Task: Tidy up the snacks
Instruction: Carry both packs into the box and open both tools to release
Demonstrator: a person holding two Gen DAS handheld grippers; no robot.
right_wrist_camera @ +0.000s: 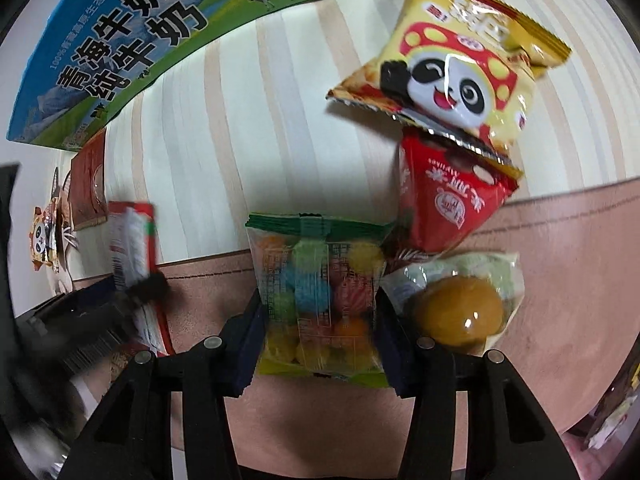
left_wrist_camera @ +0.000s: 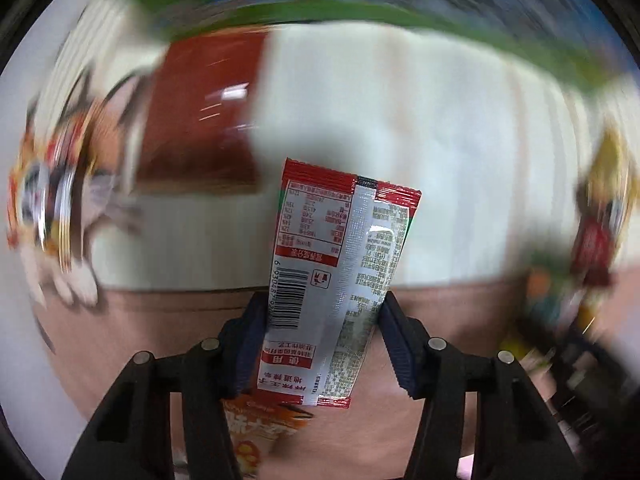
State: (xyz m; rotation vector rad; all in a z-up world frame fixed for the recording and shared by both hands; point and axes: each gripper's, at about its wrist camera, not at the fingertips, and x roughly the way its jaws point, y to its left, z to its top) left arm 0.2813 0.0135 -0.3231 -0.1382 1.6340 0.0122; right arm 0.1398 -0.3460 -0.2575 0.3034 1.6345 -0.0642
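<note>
Motion blur smears the striped surface (left_wrist_camera: 440, 140) behind the left hand-held gripper (left_wrist_camera: 324, 320) clamping a red-edged sachet (left_wrist_camera: 340, 264), while the right hand-held gripper (right_wrist_camera: 318, 312) clamps a candy bag (right_wrist_camera: 316, 292).

A pinkish surface (right_wrist_camera: 540, 280) is seen, partly covered by a cream striped cloth (right_wrist_camera: 280, 120); on the cloth are laid a panda snack bag (right_wrist_camera: 452, 68), a milk carton (right_wrist_camera: 120, 40) and a brown packet (right_wrist_camera: 88, 184); an egg pouch (right_wrist_camera: 460, 304) lies on the pink part.

- left wrist view: all behind the red-and-silver sachet (left_wrist_camera: 340, 280) is motion-smeared; snack packs (left_wrist_camera: 52, 208) at left unreadable.
- orange packet (left_wrist_camera: 256, 432) mostly hidden behind the sachet and the gripper's fingers.
- right wrist view: left gripper (right_wrist_camera: 132, 292) blurred; milk carton (right_wrist_camera: 120, 48) cut off by the edge.
</note>
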